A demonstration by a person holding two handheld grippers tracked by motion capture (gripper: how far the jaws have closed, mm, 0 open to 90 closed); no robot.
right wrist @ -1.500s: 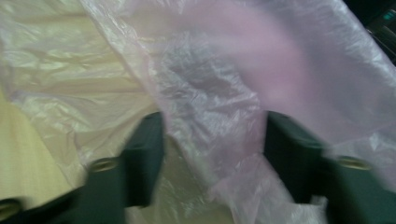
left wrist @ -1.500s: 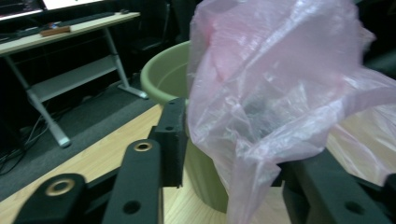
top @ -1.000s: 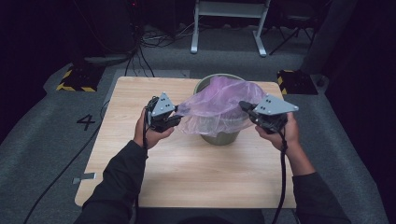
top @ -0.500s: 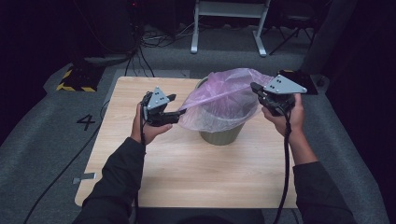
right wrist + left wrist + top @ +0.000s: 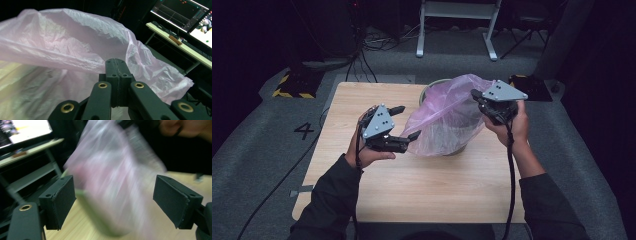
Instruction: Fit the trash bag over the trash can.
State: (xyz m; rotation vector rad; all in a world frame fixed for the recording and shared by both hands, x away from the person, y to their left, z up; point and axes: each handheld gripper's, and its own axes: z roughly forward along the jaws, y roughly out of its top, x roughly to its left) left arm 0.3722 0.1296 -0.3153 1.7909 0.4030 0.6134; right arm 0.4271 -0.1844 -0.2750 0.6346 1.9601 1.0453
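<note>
Right gripper [image 5: 475, 95] clamped on pink bag [image 5: 447, 117] above the bin [image 5: 432, 86]; left gripper [image 5: 407, 122] just opened, empty, beside the bin.

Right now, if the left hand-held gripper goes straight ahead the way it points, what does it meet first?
Most likely the pink plastic bag: the open left hand-held gripper points at it, nothing between. Depth is blurred in its own view.

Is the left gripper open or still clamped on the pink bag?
Open. The left gripper has just been opening; its jaws stand wide apart, nothing between them, clear of the pink bag.
</note>
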